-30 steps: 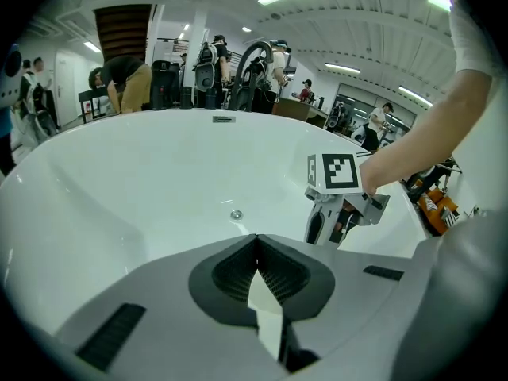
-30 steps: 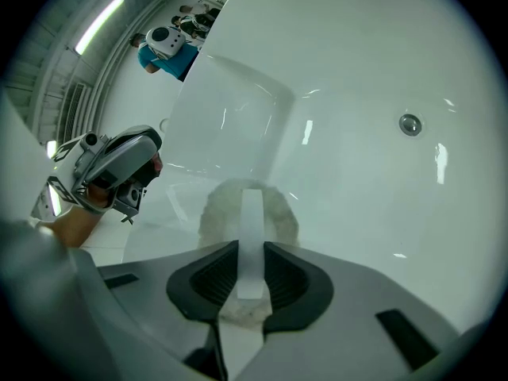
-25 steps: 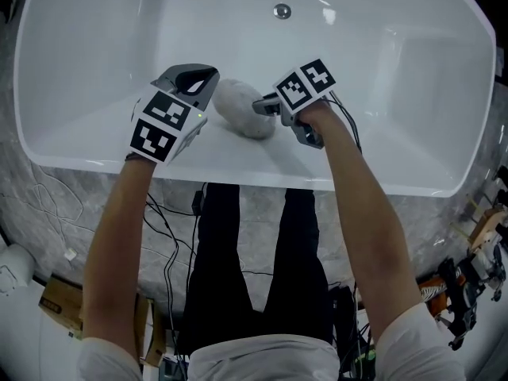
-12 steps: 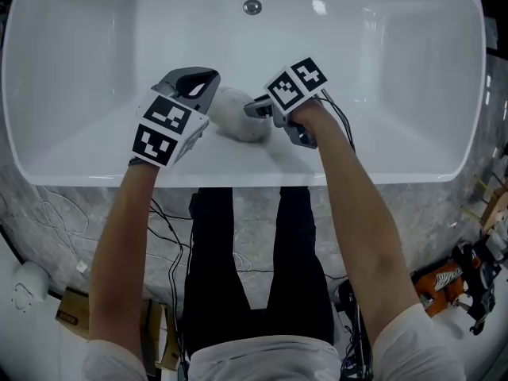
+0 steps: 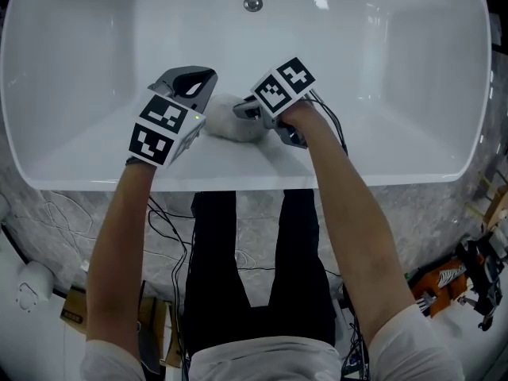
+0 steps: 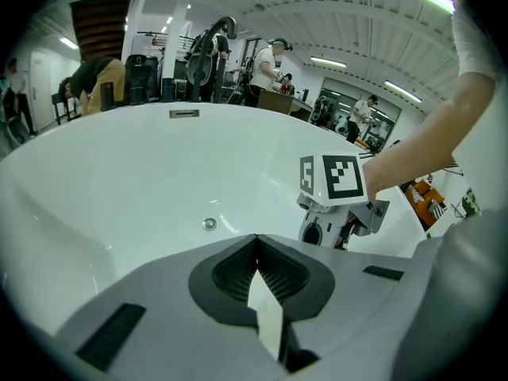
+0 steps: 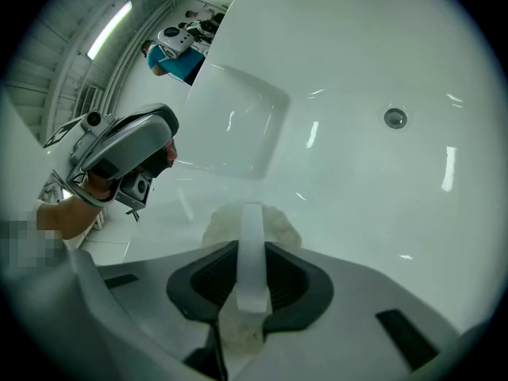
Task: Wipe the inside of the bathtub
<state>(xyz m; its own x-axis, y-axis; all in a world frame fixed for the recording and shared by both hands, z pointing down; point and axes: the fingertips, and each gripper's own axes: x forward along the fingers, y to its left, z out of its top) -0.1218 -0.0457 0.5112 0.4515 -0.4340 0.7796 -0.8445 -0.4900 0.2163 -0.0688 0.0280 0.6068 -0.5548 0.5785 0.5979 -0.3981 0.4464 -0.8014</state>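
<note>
The white bathtub (image 5: 238, 177) fills the head view, its drain (image 5: 253, 4) at the far side. A pale crumpled cloth (image 5: 228, 125) rests on the near inner slope of the tub. My right gripper (image 5: 242, 109) is shut on the cloth, which shows bunched between and beyond its jaws (image 7: 250, 225) in the right gripper view. My left gripper (image 5: 195, 82) hovers just left of the cloth, shut with nothing in it (image 6: 255, 248). The right gripper (image 6: 337, 197) shows in the left gripper view, and the left gripper (image 7: 127, 157) in the right gripper view.
Below the tub's near rim, the person's legs stand on a marbled floor with loose cables (image 5: 171, 236). Cardboard boxes (image 5: 71, 312) lie at lower left and tools (image 5: 468, 284) at lower right. Several people stand at benches (image 6: 270, 62) beyond the tub.
The gap between the two grippers has narrowed, so the cloth in the right gripper now lies close against the left gripper. The head view has shifted a little.
</note>
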